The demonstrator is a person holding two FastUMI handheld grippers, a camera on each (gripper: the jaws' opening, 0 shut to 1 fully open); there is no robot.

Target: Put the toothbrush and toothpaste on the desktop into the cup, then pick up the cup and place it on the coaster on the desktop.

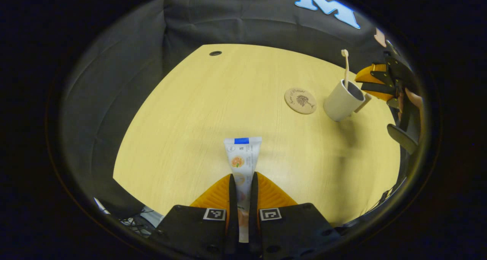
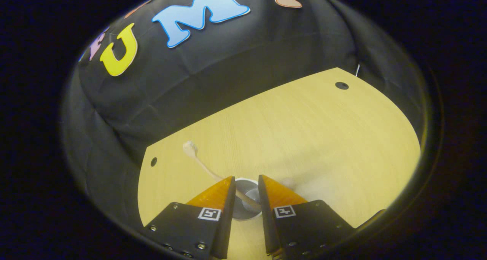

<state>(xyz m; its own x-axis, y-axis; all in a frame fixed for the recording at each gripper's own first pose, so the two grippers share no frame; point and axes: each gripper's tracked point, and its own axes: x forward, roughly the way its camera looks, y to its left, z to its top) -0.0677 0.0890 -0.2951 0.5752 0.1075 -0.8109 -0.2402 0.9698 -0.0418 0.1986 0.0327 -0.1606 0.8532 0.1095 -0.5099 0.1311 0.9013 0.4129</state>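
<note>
Gripping toothpaste (image 1: 243, 159) in left gripper (image 1: 243, 184); toothbrush (image 1: 346, 67) apparently inside cup (image 1: 342, 100).

Toothpaste (image 1: 242, 165) lower end hidden between fingers; toothbrush (image 2: 201, 163) handle end inside cup (image 2: 243, 203).

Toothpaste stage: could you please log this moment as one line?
left hand-held gripper: shut on toothpaste | toothbrush: in cup | right hand-held gripper: above cup | coaster: bare

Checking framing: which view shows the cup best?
The left gripper view: the cup stands whole beside the coaster, toothbrush upright inside. The right gripper view shows just its rim and inside from above, between the jaws.
</note>
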